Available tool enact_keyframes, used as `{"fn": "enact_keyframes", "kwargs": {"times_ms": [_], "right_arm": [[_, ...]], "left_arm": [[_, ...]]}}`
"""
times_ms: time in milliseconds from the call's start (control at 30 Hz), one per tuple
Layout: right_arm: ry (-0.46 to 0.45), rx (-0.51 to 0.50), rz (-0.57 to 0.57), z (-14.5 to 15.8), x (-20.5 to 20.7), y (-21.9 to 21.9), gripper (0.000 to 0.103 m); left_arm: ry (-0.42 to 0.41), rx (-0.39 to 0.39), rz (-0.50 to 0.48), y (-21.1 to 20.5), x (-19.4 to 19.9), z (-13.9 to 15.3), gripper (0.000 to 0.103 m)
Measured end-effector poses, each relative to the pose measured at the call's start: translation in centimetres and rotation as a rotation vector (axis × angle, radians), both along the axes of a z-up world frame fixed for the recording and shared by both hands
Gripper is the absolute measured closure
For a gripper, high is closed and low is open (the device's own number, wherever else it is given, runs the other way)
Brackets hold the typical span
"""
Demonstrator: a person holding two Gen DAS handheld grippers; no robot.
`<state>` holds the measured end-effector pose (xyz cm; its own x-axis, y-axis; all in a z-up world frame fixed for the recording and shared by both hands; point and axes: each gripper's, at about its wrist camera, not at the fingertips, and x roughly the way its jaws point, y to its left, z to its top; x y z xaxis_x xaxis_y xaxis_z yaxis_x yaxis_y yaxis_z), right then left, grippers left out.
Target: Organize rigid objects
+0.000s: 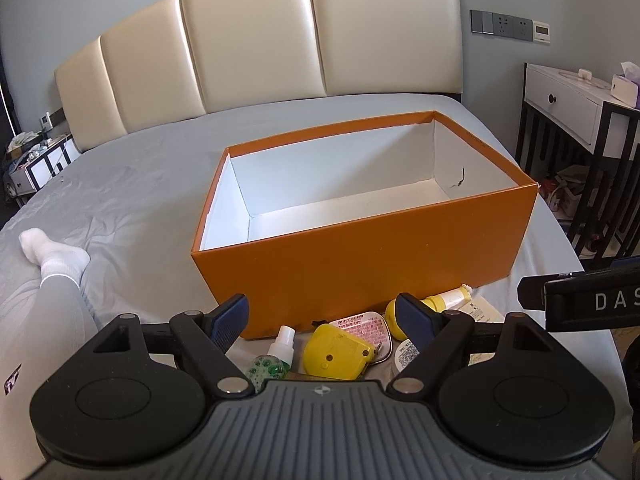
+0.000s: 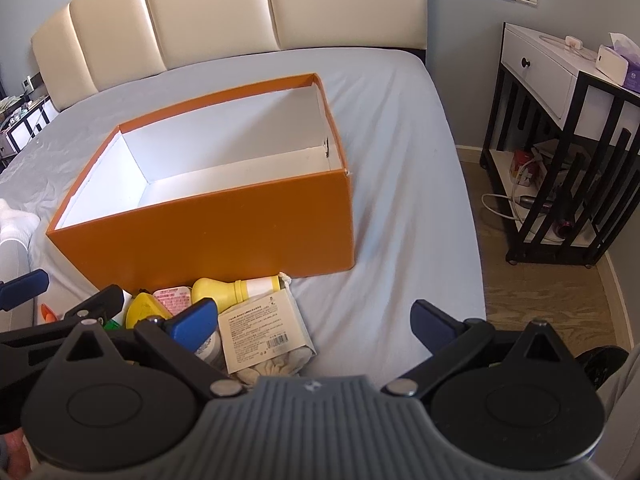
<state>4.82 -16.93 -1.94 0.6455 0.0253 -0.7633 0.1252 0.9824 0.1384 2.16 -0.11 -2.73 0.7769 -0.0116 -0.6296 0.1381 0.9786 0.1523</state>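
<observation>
Your left gripper (image 1: 322,320) hovers with its blue-padded fingers spread wide and nothing between them, low over a small heap of items on the grey bedsheet (image 1: 132,184). Right under it, from 7 to 5 o'clock in the left wrist view, lie a small white spray bottle with a green bubbled base (image 1: 276,356), a yellow plastic tape-measure-shaped case (image 1: 334,354), a flat pink-labelled tin with rounded corners (image 1: 366,326) and a round white jar with a printed label (image 1: 406,354).

Your right gripper (image 2: 316,320) is also wide open and empty, over bare sheet. At its 10 o'clock sits a white printed card packet holding cream fabric (image 2: 264,338), touching the jar. Just beyond the packet, a yellow plastic bottle with a white label band (image 2: 236,288) lies on its side against the box's near wall.

Past the heap, at 12 o'clock for the left gripper and 11 o'clock for the right, stands the open orange cardboard box with a white interior (image 1: 360,256); the floor you can see inside is bare, and a small dark tear marks its right inner wall.

At 9 o'clock in the left view, a leg in a white sock (image 1: 52,258) rests on the sheet. Farther back rises the cream padded headboard (image 1: 256,36), and at 2 o'clock a white-drawered bedside table on a black frame (image 2: 560,92).
</observation>
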Motion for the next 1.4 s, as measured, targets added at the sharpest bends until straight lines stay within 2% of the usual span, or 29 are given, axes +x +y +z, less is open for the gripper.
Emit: {"fn": "enact_keyframes", "kwargs": {"times_ms": [767, 867, 1033, 1167, 1267, 1333, 1400], "right_arm": [[-0.004, -0.029, 0.027, -0.2, -0.4, 0.5, 0.002], [-0.021, -0.014, 0.049, -0.4, -0.5, 0.5, 0.002], [-0.040, 0.017, 0.040, -0.7, -0.7, -0.4, 0.003], [-0.013, 0.007, 0.036, -1.2, -0.4, -0.4, 0.003], [0.006, 0.005, 0.071, -1.6, -0.2, -0.1, 0.015], [0.022, -0.009, 0.071, -1.9, -0.1, 0.0, 0.026], [0.044, 0.000, 0.067, -2.2, 0.2, -0.1, 0.030]], "left_arm": [[0.000, -0.031, 0.027, 1.1, -0.5, 0.0, 0.006], [0.005, -0.030, 0.023, 1.4, -0.6, -0.2, 0.010], [0.054, -0.101, 0.003, 2.6, -0.5, -0.7, 0.018], [0.109, -0.122, -0.076, 2.4, -0.7, -1.2, 0.027], [0.173, -0.151, -0.161, 1.7, -0.9, -1.7, 0.038], [0.200, -0.169, -0.227, 1.0, -1.3, -2.1, 0.038], [0.231, -0.165, -0.291, 0.2, -1.6, -2.6, 0.029]]}}
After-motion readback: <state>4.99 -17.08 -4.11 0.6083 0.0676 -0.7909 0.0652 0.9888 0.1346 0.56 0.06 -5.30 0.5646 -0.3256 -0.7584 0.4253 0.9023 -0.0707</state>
